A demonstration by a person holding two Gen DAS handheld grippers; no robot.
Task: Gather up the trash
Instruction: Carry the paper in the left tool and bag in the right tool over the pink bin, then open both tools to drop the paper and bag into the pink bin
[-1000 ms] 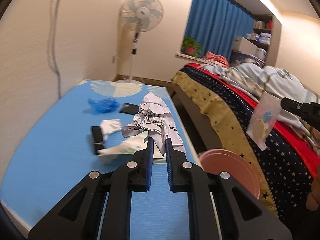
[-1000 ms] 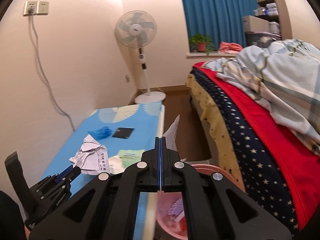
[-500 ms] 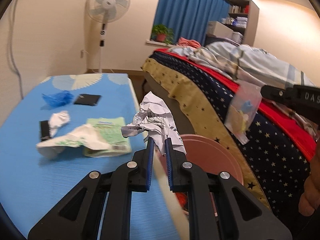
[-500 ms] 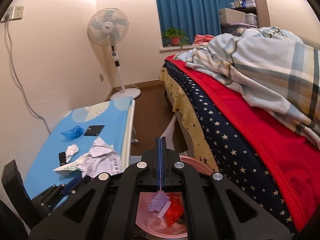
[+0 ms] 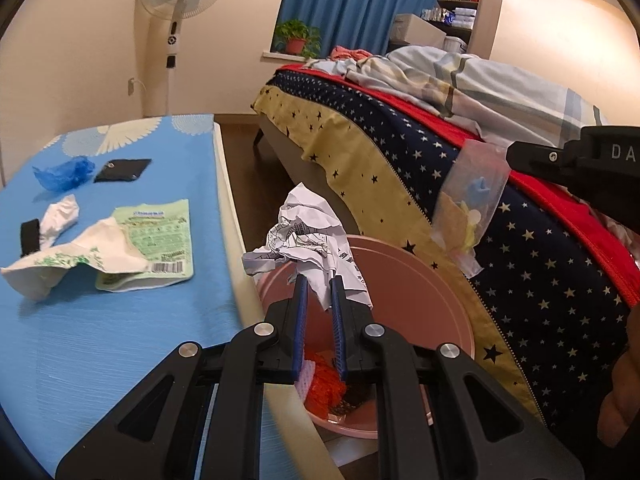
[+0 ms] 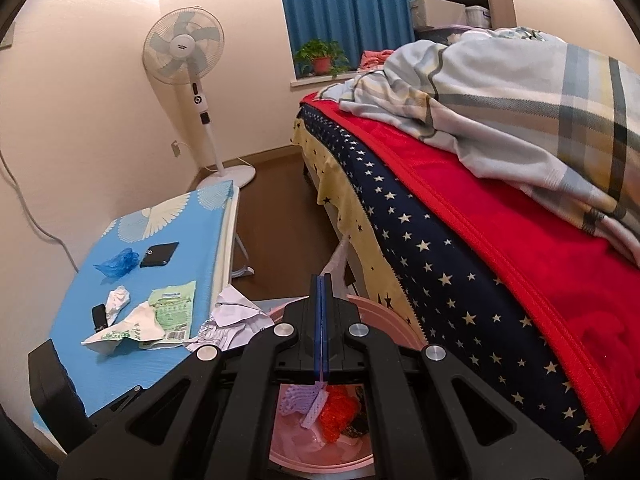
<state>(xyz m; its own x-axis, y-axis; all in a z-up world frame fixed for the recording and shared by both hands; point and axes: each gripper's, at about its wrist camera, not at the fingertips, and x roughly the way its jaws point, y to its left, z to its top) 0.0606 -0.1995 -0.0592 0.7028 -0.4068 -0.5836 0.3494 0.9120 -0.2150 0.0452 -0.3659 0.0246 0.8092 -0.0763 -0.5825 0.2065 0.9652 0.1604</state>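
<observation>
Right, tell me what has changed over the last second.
The left gripper carried the crumpled paper off the blue table and rightward, so it now hangs above the pink bin. The right gripper swung over the bin too, holding its clear bag. Both grips stayed shut; the wrappers on the table did not move.

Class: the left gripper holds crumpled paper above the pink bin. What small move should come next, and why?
Probably open the left gripper: the crumpled paper it grips already hangs over the pink bin, so releasing should drop it in.
</observation>
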